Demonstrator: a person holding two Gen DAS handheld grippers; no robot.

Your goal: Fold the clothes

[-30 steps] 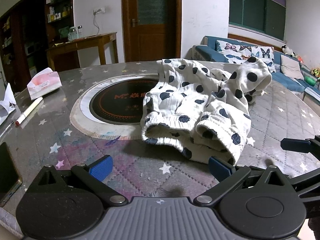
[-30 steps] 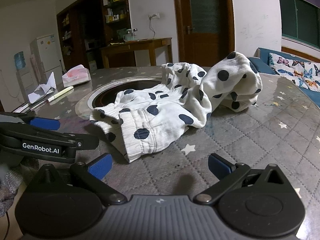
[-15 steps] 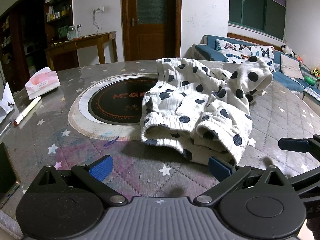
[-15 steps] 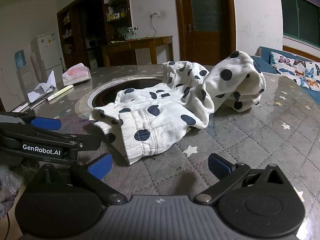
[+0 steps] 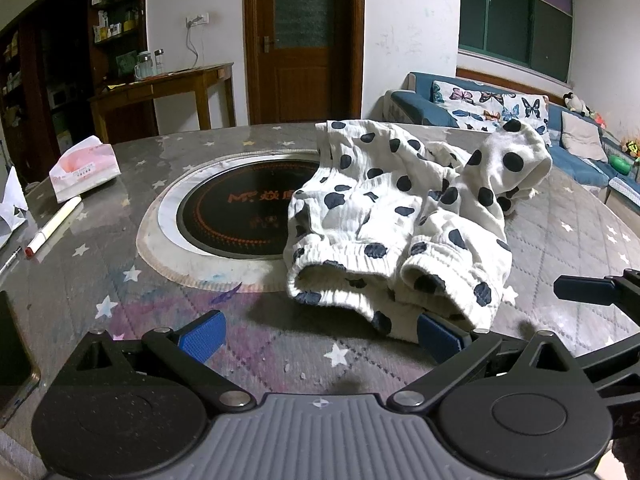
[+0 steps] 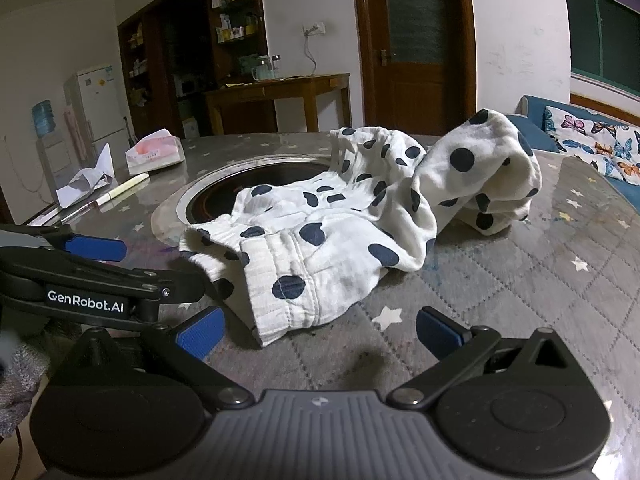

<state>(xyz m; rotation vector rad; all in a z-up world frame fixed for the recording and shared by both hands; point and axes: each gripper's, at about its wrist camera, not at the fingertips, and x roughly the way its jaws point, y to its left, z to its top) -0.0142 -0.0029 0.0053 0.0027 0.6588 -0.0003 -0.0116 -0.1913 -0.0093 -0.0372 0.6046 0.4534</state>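
Observation:
A crumpled white garment with dark blue spots point(image 5: 404, 220) lies on the grey star-patterned table, partly over the round black cooktop point(image 5: 236, 208). Two elastic cuffs face me. My left gripper point(image 5: 320, 336) is open and empty, just short of the cuffs, its right pad close to the cloth edge. In the right wrist view the garment point(image 6: 344, 232) lies ahead and my right gripper point(image 6: 318, 332) is open and empty, near the hem corner. The left gripper's fingers point(image 6: 96, 248) show at the left of that view.
A tissue pack point(image 5: 84, 168), a pen point(image 5: 52, 226) and folded paper point(image 5: 12, 200) lie at the table's left. A phone point(image 5: 12, 360) lies at the near left edge. A blue sofa point(image 5: 560, 128) stands beyond the table on the right.
Both grippers have edged slightly forward toward the garment. The garment has not moved, and both stay open.

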